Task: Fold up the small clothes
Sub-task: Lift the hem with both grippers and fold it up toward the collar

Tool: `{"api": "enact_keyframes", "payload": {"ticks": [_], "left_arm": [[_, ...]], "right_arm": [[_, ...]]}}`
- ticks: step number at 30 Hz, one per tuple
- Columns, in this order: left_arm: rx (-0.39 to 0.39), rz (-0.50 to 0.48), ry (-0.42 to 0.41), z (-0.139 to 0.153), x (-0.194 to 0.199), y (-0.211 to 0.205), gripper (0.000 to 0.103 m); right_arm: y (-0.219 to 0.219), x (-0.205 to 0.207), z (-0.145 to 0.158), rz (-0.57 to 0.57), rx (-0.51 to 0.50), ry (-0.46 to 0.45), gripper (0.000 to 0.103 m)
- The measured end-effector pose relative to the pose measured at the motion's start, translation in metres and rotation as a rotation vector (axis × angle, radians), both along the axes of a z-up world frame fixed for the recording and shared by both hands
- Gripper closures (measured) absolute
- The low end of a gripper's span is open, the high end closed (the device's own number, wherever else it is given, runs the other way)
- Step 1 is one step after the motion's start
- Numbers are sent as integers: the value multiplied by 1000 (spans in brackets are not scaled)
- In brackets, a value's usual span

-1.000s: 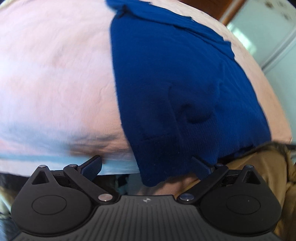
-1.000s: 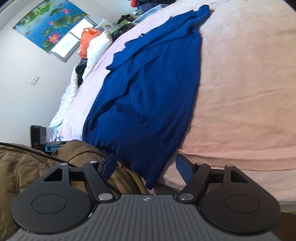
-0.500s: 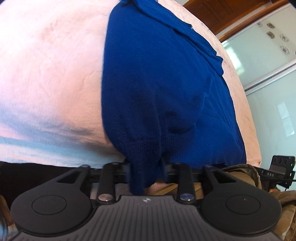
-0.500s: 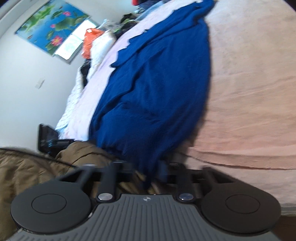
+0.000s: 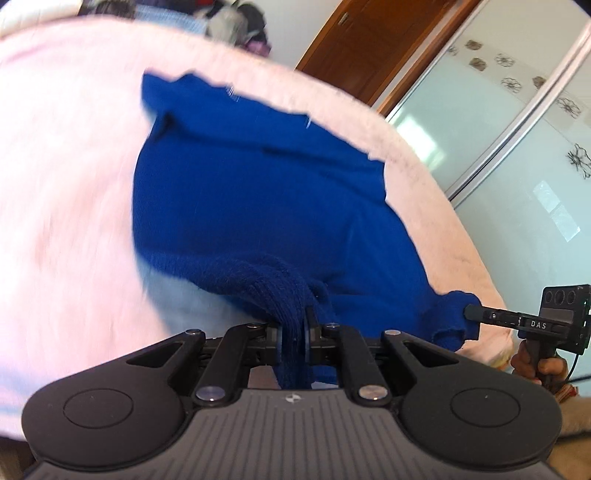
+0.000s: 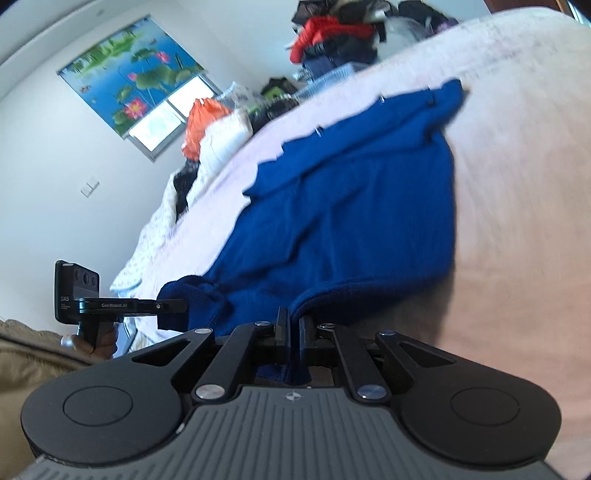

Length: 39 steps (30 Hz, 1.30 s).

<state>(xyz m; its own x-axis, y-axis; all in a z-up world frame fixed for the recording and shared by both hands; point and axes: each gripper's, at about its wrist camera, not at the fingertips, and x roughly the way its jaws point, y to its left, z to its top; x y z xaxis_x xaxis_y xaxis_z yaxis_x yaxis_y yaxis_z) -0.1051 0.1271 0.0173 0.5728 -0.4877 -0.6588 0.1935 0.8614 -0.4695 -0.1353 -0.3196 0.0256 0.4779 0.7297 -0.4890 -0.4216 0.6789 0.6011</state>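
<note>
Pinching the near hem of a blue knitted sweater [image 5: 258, 206], the left gripper [image 5: 293, 332] had just closed its jaws, with ribbed fabric bunched between them. The right gripper [image 6: 291, 332] had likewise clamped shut on the opposite hem corner, cloth pressed between its jaws. Both corners were raised off a pink blanket [image 5: 66, 184] covering the bed, while the rest of the sweater lay spread flat across it, sleeves tucked in near the far end. Judging by this, the fold had only begun: the hem was gripped and lifted, but not yet carried over the body. No containers were visible; a heap of clothes [image 6: 332, 26] sat loose beyond the bed.
</note>
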Motion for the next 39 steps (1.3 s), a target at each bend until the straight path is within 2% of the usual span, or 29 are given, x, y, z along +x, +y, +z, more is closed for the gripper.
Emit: {"api": "enact_keyframes", "payload": {"ticks": [4,12,18,23,28,39], "left_arm": [[22,-9,-69,13,15,-9,93],[66,49,-158,24,59,-24,93],[123,194,-162,27,93,-28,93],[183,259,-163,18,116,-34,93],[238,280,-170,9,133,-43,93],[243,317,-175,9,152,-38,93]], "right_arm": [[4,17,3,-38,-17,-41,95],[27,62,12,-75,-53,-118,95],[38,102,13,-170,-113,-156,95],[46,124,7,-192,-184,-179,95],[50,135,2,-213,-241,-198,95],[49,159,10,-238,-238,-231,95]]}}
